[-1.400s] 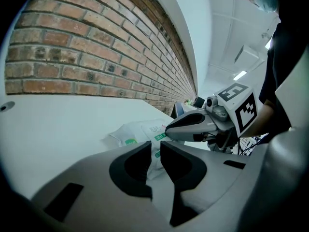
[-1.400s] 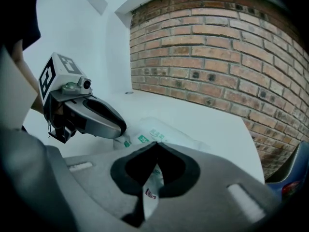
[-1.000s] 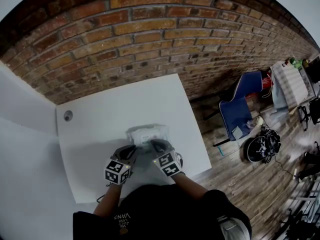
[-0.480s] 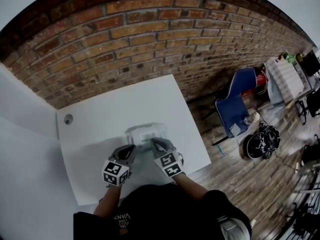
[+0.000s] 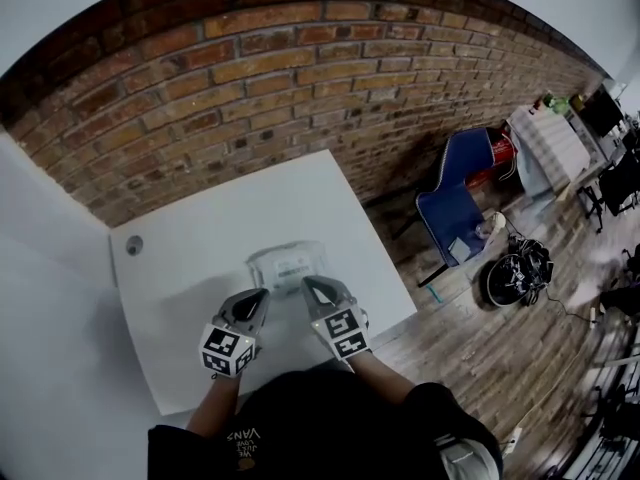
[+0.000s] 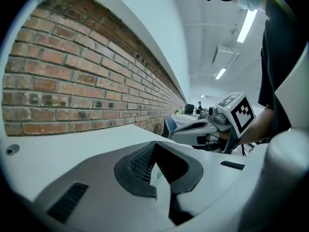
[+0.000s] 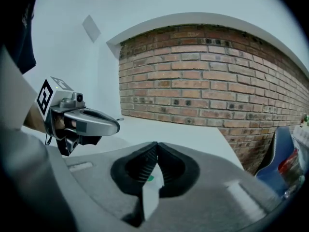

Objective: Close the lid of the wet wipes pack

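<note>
The wet wipes pack [image 5: 288,267], whitish with a pale label, lies flat on the white table [image 5: 190,268]; its lid looks down flat. Both grippers hover just short of its near edge without touching it. My left gripper [image 5: 257,299] has just been closing and now stands shut, with nothing between its pads. My right gripper [image 5: 310,287] is shut too and empty. In the left gripper view the jaw tips meet [image 6: 154,145], and the right gripper [image 6: 205,129] shows beyond them. The right gripper view [image 7: 156,146] shows the left gripper [image 7: 82,121] alongside. A sliver of the pack [image 7: 149,180] shows under the jaws.
A brick wall [image 5: 260,78] runs behind the table. A small round hole [image 5: 134,245] sits near the table's far left corner. Right of the table's edge is wooden floor with a blue chair [image 5: 455,213] and a dark bag [image 5: 515,278].
Both grippers have lifted off the pack and drawn back toward the person. The left jaws have closed. The pack now lies uncovered and flat.
</note>
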`<move>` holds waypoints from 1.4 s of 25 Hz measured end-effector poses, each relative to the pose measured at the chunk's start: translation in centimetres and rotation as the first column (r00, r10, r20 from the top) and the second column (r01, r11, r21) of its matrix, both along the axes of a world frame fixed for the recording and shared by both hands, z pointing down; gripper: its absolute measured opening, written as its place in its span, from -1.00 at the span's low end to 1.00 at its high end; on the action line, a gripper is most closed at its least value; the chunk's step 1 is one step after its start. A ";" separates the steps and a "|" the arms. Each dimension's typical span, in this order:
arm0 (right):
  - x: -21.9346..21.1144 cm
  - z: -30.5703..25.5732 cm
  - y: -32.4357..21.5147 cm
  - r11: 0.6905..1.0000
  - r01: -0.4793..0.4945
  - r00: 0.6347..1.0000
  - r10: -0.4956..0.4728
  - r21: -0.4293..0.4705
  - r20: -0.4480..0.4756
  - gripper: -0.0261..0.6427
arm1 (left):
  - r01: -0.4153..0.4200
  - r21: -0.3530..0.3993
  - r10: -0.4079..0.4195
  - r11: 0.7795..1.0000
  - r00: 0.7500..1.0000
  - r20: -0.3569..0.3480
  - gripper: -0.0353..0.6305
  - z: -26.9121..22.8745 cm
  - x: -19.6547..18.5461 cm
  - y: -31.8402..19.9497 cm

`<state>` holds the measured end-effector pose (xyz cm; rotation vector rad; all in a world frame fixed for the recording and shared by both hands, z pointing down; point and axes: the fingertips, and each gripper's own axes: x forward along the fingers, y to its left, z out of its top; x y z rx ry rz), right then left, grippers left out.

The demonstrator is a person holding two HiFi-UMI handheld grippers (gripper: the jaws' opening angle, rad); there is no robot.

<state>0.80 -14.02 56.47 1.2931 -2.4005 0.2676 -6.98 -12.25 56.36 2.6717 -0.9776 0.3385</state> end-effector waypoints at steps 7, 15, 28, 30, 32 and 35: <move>0.0 -1.6 2.7 0.998 -0.048 0.999 0.047 0.043 0.016 -0.93 | -0.041 0.048 0.041 0.998 0.999 -0.004 -0.87 -1.4 -0.3 2.5; -0.3 -2.6 6.0 0.994 -0.092 0.996 0.090 0.064 0.021 -0.93 | -0.066 0.084 0.069 0.994 0.997 -0.033 -0.87 -3.3 -1.4 5.4; -1.7 -2.5 9.9 0.987 -0.141 0.990 0.140 0.071 0.032 -0.93 | -0.081 0.080 0.085 0.994 0.995 -0.048 -0.87 -2.8 -3.3 8.9; -1.9 -2.4 10.5 0.987 -0.147 0.989 0.145 0.071 0.032 -0.93 | -0.090 0.077 0.094 0.993 0.994 -0.054 -0.87 -2.6 -3.4 9.4; -2.1 -2.3 11.0 0.985 -0.154 0.988 0.152 0.071 0.035 -0.93 | -0.098 0.073 0.102 0.993 0.993 -0.060 -0.87 -2.5 -3.5 9.9; -2.4 -2.3 11.6 0.984 -0.164 0.986 0.161 0.069 0.040 -0.93 | -0.108 0.069 0.113 0.992 0.992 -0.062 -0.87 -2.4 -3.7 10.7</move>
